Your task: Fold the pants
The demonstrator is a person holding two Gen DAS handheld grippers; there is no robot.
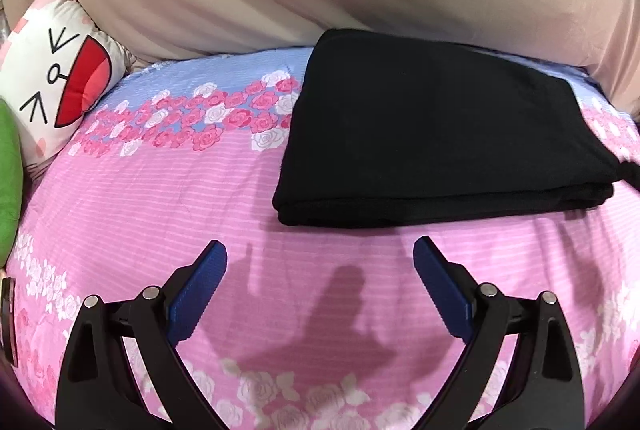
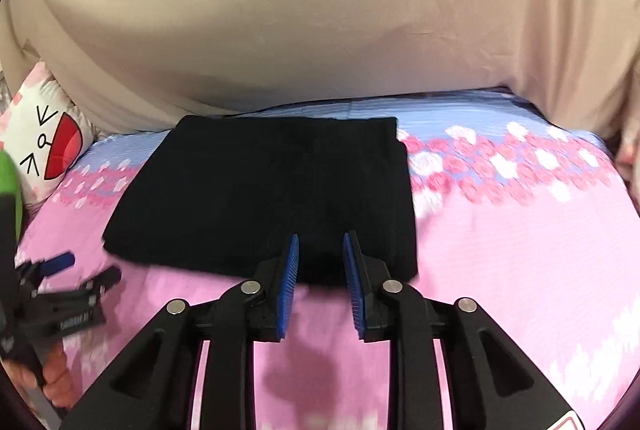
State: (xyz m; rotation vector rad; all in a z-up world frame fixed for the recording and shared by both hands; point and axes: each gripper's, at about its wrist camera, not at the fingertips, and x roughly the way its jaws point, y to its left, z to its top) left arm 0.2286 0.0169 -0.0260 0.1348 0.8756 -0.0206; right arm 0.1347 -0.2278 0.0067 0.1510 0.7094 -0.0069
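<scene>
Right wrist view: folded black pants (image 2: 264, 198) lie just ahead of the narrowly parted, empty right gripper (image 2: 320, 250).
Left gripper (image 1: 320, 254) gapes wide and empty; cartoon pillow (image 1: 56, 78) far to its left.

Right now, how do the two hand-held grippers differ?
The left hand-held gripper stands wide open over bare pink sheet, short of the pants. The right hand-held gripper stands only narrowly open, its tips at the near edge of the pants. Both have blue pads and hold nothing.
</scene>
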